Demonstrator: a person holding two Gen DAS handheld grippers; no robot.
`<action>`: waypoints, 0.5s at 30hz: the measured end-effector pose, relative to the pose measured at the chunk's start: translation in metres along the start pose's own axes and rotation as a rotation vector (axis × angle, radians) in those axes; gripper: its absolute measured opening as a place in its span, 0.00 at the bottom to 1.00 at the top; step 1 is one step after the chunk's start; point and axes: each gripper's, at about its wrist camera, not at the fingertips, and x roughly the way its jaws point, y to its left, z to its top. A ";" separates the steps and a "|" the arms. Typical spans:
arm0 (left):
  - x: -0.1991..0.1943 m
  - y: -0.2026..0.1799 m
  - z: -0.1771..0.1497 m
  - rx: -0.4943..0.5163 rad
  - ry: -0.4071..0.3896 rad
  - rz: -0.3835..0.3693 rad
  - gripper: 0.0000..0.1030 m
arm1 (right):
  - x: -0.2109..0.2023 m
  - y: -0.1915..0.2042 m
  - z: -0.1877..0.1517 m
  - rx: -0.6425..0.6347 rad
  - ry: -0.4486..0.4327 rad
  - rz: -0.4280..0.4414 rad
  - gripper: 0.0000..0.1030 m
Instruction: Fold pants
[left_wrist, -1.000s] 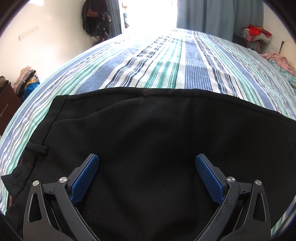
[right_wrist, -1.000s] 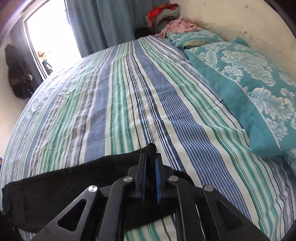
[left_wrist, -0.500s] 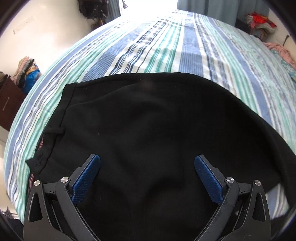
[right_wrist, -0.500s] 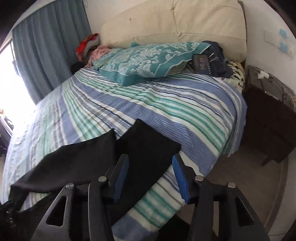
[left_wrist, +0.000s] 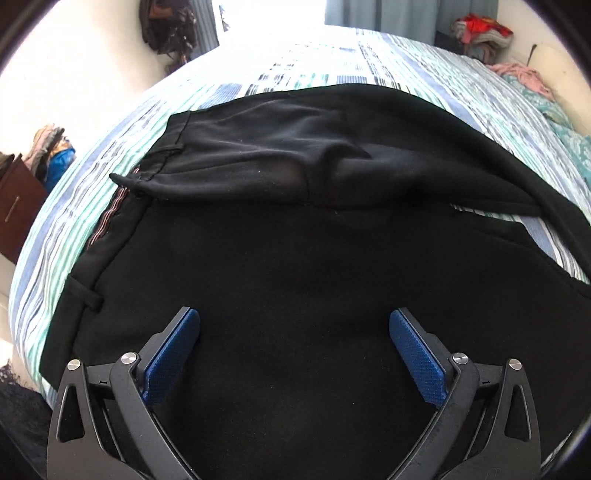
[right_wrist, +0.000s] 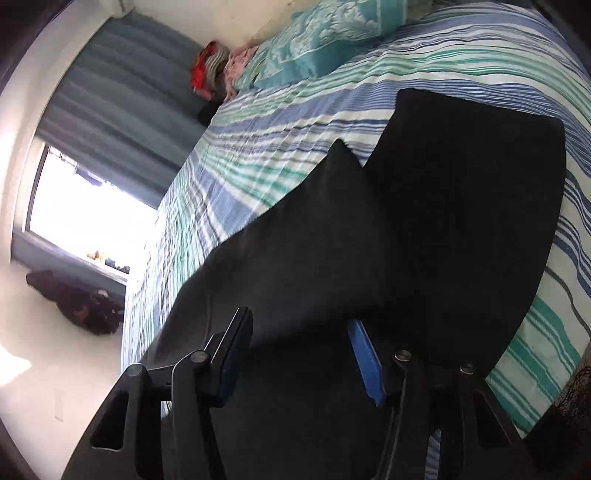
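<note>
Black pants (left_wrist: 295, 240) lie spread over the striped bedsheet (left_wrist: 424, 70). The waistband (left_wrist: 110, 229) with its belt loops is at the left, and a rumpled layer lies folded across the far part. My left gripper (left_wrist: 295, 332) hovers over the near cloth, open wide, with nothing pinched between its blue pads (left_wrist: 173, 354). In the right wrist view the picture is rolled. There the two pant legs (right_wrist: 461, 206) lie side by side, with their hems toward the pillow. My right gripper (right_wrist: 299, 321) stands open above the black cloth and grips nothing.
A teal patterned pillow (right_wrist: 325, 40) lies at the head of the bed. A grey-blue curtain (right_wrist: 122, 107) hangs beside a bright window. A heap of clothes (left_wrist: 480, 29) sits in the far corner, and a dark wooden cabinet (left_wrist: 14, 206) stands at the left. The bed's edge (right_wrist: 546, 398) is near.
My right gripper let go of the black cloth, opened, rolled and swung over the pant legs. The left gripper drew back, so more of the pants and the waistband shows.
</note>
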 end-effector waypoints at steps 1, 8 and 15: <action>-0.001 -0.002 0.006 0.011 0.016 -0.007 0.99 | 0.003 -0.005 0.004 0.052 -0.013 0.000 0.45; -0.013 -0.002 0.118 -0.108 -0.013 -0.202 0.99 | -0.024 0.034 0.022 -0.139 -0.046 -0.064 0.05; 0.072 -0.009 0.204 -0.348 0.179 -0.337 0.99 | -0.086 0.099 0.041 -0.341 -0.098 0.078 0.05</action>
